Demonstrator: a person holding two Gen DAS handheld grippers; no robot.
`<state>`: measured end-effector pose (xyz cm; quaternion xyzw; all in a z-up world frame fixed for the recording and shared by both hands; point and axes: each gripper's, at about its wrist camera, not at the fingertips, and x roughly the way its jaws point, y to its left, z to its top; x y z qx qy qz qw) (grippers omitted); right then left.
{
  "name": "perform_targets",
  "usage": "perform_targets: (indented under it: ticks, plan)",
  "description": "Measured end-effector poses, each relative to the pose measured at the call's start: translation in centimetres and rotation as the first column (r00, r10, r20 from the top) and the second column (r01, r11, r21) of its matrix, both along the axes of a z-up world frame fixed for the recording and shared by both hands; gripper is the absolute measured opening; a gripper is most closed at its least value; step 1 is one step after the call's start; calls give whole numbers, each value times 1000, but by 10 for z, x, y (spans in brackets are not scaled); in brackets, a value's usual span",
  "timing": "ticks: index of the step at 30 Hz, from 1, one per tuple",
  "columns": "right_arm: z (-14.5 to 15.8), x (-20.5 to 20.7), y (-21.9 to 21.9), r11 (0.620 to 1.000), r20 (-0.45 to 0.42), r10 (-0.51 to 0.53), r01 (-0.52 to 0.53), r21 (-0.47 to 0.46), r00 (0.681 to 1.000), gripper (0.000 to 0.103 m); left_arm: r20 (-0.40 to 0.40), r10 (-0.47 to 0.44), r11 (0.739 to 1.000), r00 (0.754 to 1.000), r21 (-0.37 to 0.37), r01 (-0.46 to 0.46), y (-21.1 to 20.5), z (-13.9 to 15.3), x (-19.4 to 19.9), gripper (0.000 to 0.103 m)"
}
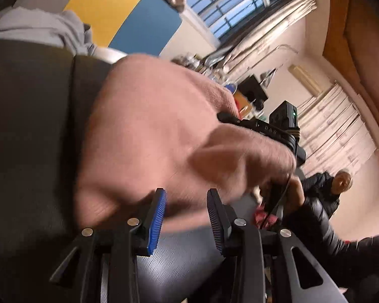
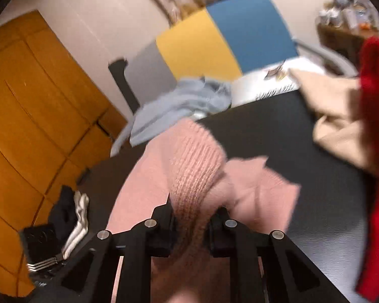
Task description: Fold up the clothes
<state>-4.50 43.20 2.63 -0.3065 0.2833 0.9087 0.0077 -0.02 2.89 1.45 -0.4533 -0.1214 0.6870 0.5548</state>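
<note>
A pink knitted sweater [image 1: 149,131] hangs lifted above the dark table [image 1: 27,126] and fills the middle of the left wrist view. My left gripper [image 1: 187,217] is open just below its lower edge, fingers apart and holding nothing. The right gripper's body [image 1: 278,128] shows beyond the sweater at the right. In the right wrist view the right gripper [image 2: 193,224] is shut on a ribbed fold of the pink sweater [image 2: 197,174], which drapes down onto the dark table [image 2: 278,131].
A light grey garment [image 2: 179,101] lies at the table's far edge, also in the left wrist view [image 1: 45,27]. A beige garment [image 2: 336,116] and a red one [image 2: 376,151] lie at the right. Black and white items [image 2: 68,217] sit by the wooden cabinet [image 2: 32,116]. A person [image 1: 336,186] stands at the right.
</note>
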Motion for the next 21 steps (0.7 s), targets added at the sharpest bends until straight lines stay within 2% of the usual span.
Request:
perform_targets:
  ticks: [4,5,7,8,9,10,11,13,14,15,17,20,21]
  plan:
    - [-56,15,17,999,116,-36,38,-17,993,22,-64,34,990,997,-136,-42,-2,-22,9,35]
    - [-72,20,21,998,128,-43,49,-39,991,22,-64,55,990,996,-123,-63,-4,-21,6,35]
    - [-84,31,30,991,51,-63,69,-119,997,22,-61,97,990,993,-97,-102,-7,-17,1,35]
    - [-85,32,32,988,40,-67,72,-134,997,24,-56,102,991,993,-81,-106,-6,-14,-4,36]
    - [-86,33,32,987,33,-70,74,-141,997,24,-53,108,991,993,-70,-111,-4,-11,-9,37]
    - [-86,34,33,986,26,-73,76,-148,997,25,-69,122,987,990,-99,-129,1,-10,-15,37]
    - [-85,34,34,986,27,-70,74,-150,997,27,-85,147,973,985,-164,-160,7,-13,-23,35]
    - [-78,37,35,983,42,-72,78,-164,997,33,-56,164,972,985,-161,-171,7,-15,-29,35]
    - [-71,40,37,982,51,-75,83,-172,996,41,-60,145,979,988,-139,-152,3,-13,-27,36]
    - [-65,38,32,983,51,-75,83,-164,996,50,-101,124,980,987,-141,-137,0,-11,-20,36]
    - [-48,50,26,991,27,-50,53,-125,998,58,-168,77,980,983,-167,-106,-7,-10,-10,36]
    - [-27,63,10,997,11,33,-32,-72,999,58,-151,117,973,982,-181,-144,-20,-15,-14,36]
    - [-21,70,-1,996,6,61,-60,-68,998,58,-145,157,968,977,-171,-181,-23,-15,-20,36]
